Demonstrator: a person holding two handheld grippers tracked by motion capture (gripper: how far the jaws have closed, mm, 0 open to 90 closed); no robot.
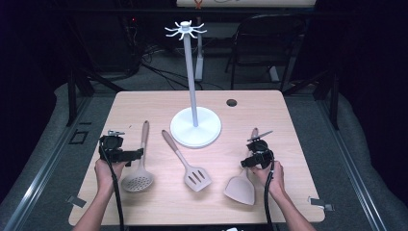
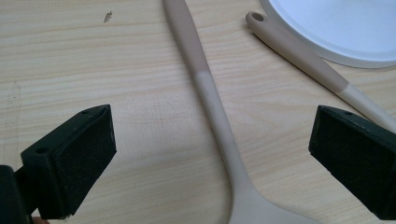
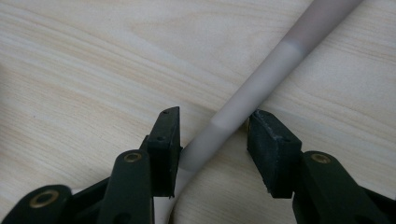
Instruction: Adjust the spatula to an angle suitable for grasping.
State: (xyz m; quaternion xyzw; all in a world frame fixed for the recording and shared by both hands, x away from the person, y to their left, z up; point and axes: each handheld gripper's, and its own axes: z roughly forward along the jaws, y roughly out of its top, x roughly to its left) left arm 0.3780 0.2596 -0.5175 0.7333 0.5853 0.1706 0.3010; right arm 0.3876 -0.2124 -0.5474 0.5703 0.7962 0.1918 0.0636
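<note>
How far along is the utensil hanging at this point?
Nothing hangs on the rack yet. The right gripper straddles the solid turner's handle, not clearly clamped. The left gripper is open over the skimmer. The slotted turner lies untouched.

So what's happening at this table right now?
A person holds a gripper in each hand over three kitchen tools lying on the wooden table near a white hanging stand. The right gripper straddles the handle of the solid spatula; whether its pads press on it yet is unclear. The left gripper stands wide open over the handle of the skimmer spoon. The slotted spatula lies untouched between them.
</note>
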